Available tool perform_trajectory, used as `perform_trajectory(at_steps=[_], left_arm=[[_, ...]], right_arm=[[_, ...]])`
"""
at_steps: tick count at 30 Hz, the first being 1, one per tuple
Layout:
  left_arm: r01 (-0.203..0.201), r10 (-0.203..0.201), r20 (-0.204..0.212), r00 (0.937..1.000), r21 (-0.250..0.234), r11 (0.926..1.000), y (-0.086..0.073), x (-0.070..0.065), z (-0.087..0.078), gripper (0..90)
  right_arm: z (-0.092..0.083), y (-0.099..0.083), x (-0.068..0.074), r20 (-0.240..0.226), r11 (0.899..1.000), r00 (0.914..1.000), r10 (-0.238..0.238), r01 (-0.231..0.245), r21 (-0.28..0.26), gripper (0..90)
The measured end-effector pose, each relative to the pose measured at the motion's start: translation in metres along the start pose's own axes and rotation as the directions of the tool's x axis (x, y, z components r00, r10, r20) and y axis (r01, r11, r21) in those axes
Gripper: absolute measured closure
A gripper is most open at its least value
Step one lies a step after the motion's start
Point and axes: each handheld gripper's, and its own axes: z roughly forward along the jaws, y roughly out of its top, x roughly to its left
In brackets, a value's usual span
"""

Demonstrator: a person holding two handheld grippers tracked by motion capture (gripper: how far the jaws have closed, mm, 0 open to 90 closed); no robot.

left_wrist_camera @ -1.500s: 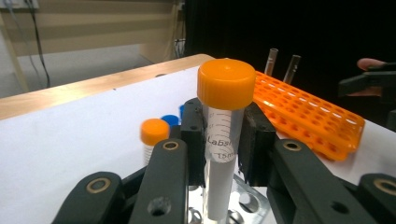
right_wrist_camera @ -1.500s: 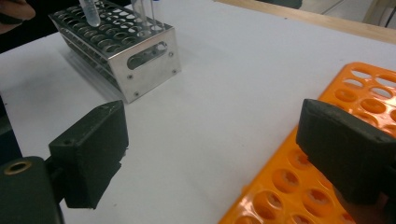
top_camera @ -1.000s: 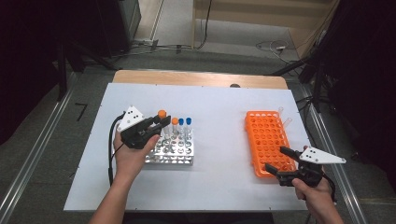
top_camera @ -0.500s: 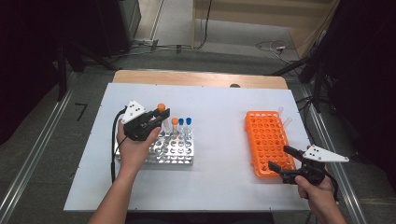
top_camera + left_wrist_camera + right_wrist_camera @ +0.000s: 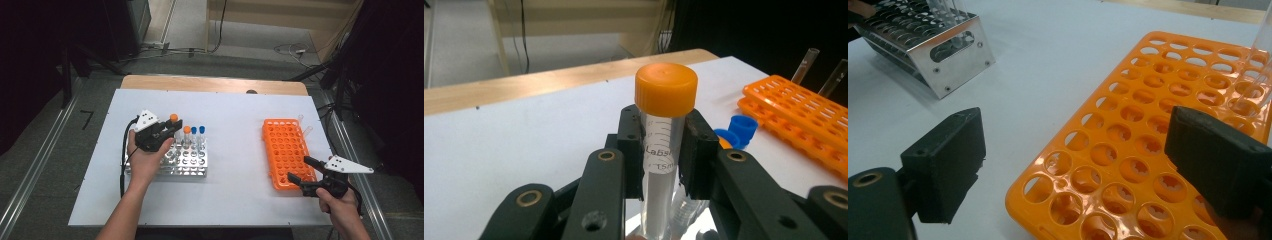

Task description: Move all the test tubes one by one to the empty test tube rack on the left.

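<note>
Left gripper (image 5: 167, 131) clamped on orange-capped tube (image 5: 664, 145), jaws pinching the clear barrel just under the cap; tube upright, printed graduations facing the camera. Held above the far-left part of the metal rack (image 5: 192, 162), probably lifted clear of its hole or about to be; whether the tip is fully out cannot be told. Grip below the cap likely chosen so the cap's lip stops slipping. Metal rack sitting left of centre on the table, closer to the near edge than the far. Left in the rack's far row: another orange-capped tube (image 5: 186, 131) and two blue-capped tubes (image 5: 198, 131).

Right gripper (image 5: 1068, 165) spread wide, holding nothing, poised at the near-left corner of the orange rack (image 5: 287, 150), one jaw over its holes, the other beside it over bare table. Probably waiting to steady that rack or to take a handover. Orange rack lying toward the table's right edge, long side running near to far, almost every hole vacant. Two uncapped glass tubes (image 5: 304, 127) leaning at its far-right corner.

White table top (image 5: 235, 110), matt, clean; bare wooden strip along the far edge. Grey floor beyond, metal rails either side, loose cables, dark equipment at left and right.
</note>
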Motion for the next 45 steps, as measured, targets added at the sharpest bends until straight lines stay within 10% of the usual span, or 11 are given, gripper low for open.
perform_trajectory(at_steps=[24,32,45], left_arm=[[-0.010,0.015,-0.032,0.9994,0.145,0.9893,-0.004,-0.011,0.002,70.1],[0.011,-0.006,-0.039,0.9992,0.111,0.9937,-0.004,-0.009,-0.008,48.1],[-0.020,0.015,0.074,0.9972,0.063,0.9978,-0.007,-0.029,-0.030,8.0]], right_arm=[[-0.001,-0.001,-0.004,0.011,1.000,0.9999,0.009,-0.009,-0.001,8.5],[-0.002,0.000,-0.007,0.012,1.000,0.9997,0.021,-0.021,-0.009,9.2],[-0.003,0.004,-0.012,0.047,0.999,0.9980,0.041,-0.040,-0.026,9.4]])
